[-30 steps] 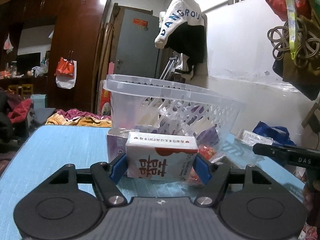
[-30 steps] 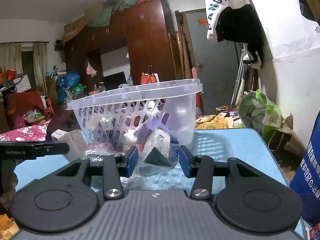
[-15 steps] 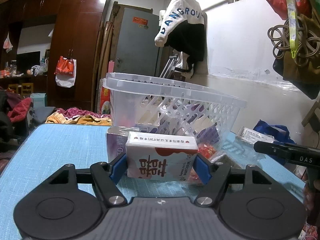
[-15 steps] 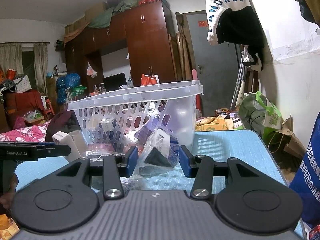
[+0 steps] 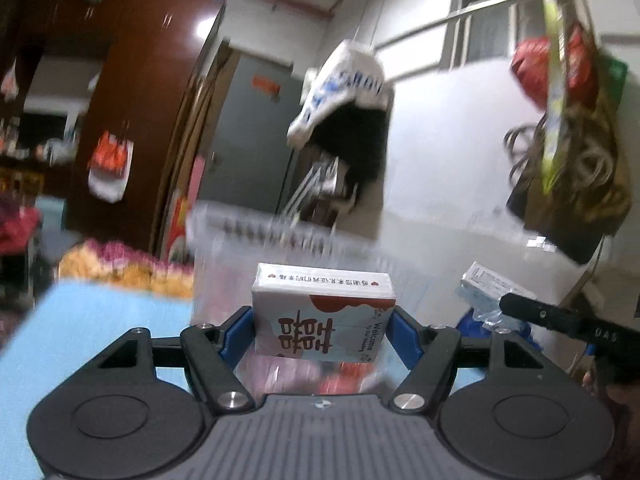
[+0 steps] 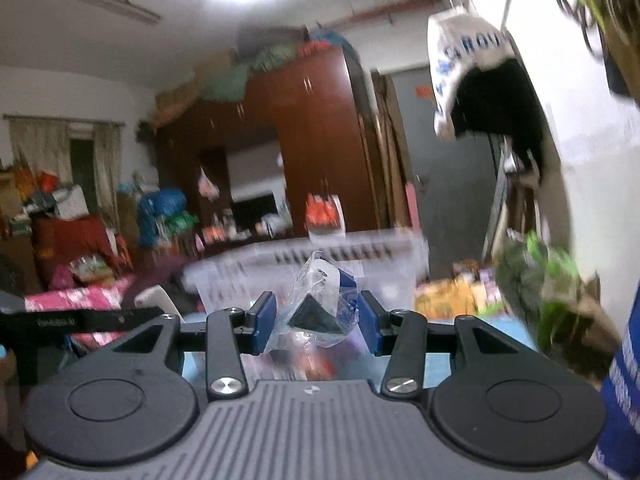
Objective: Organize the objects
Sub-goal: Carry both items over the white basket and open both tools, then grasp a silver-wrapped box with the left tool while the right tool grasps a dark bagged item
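A: Firstly, left wrist view, item one: white box (image 5: 324,322), pinched between the left gripper (image 5: 322,330) pads, raised off the blue table (image 5: 100,320). Basket (image 5: 280,240) just beyond, rim blurred.

B: Step?

A: Carrying to the basket, I judge. Next: clear the near rim, then release.

B: Right wrist view?

A: Item two: clear packet (image 6: 316,308), dark wedge inside, clamped in the right gripper (image 6: 316,322). Basket (image 6: 360,256) far, open room above; wall close on the right.
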Tool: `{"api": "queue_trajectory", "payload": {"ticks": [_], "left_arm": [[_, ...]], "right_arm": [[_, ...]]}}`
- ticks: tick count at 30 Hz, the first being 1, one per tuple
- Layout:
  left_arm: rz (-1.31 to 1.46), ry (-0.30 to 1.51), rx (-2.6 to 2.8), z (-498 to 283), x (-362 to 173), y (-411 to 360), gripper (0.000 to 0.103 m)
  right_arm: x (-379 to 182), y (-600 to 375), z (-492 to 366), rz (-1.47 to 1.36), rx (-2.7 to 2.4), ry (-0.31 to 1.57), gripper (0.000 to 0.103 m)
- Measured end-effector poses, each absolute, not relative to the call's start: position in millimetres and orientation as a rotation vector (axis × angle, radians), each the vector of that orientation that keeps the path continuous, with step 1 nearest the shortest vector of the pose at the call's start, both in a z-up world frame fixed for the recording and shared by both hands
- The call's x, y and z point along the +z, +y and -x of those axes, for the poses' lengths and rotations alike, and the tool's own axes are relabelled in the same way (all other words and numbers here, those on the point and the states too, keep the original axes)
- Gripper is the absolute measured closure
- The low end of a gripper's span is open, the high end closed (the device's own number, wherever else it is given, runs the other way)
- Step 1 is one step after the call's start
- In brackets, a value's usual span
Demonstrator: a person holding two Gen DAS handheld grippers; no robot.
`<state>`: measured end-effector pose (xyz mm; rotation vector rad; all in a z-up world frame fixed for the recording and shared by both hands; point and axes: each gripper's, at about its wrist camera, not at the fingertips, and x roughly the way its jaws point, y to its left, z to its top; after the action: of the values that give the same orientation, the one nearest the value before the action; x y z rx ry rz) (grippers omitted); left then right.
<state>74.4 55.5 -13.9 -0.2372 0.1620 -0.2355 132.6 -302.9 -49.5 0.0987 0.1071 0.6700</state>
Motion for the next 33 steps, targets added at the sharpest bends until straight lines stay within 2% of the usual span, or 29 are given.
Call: {"api": "queue_trajectory", "payload": {"ticks": [3,7,12,13,14,15,16,17,18,20,24,29,33], "left_arm": [[0.220,0.116,-0.234,-89,28,54,0.029],[0.193,0.152,-0.235,-144,78,46,0.029],[0.175,0.242,-0.177,-198,79,38,0.028],[0.182,0.257,-0.161,-208,74,38,0.024],[0.182,0.275,-0.156,-215,71,38,0.018],[0.190,0.303,-0.152,-222,67,39,0.017],[0.201,0.327,-0.151,-224,65,41,0.017],[0.203,0.333,-0.154,-219,63,43,0.016],[0.201,0.317,-0.158,-209,64,48,0.013],[0.204,0.262,-0.159,-180,62,54,0.000],[0.204,0.187,-0.153,-127,35,68,0.000],[0.219,0.357,-0.109,-134,-21,91,0.000],[0.238,0.432,-0.099,-150,-35,98,0.001]], "right_arm": [[-9,-291,-143,-0.049,0.672,0.063,0.055],[36,-258,-186,0.006,0.670,0.074,0.055],[49,-219,-227,0.100,0.642,0.113,0.054],[46,-214,-231,0.110,0.633,0.111,0.052],[43,-210,-236,0.112,0.629,0.108,0.045],[39,-207,-241,0.122,0.628,0.118,0.020],[35,-207,-243,0.137,0.626,0.148,0.008],[29,-209,-243,0.148,0.617,0.161,0.006],[25,-215,-237,0.149,0.601,0.148,0.006],[17,-233,-221,0.118,0.599,0.147,0.006],[-16,-265,-193,0.048,0.679,0.267,0.002],[-84,-266,-181,0.114,0.729,0.444,0.002],[-98,-256,-190,0.083,0.765,0.501,0.002]]}}
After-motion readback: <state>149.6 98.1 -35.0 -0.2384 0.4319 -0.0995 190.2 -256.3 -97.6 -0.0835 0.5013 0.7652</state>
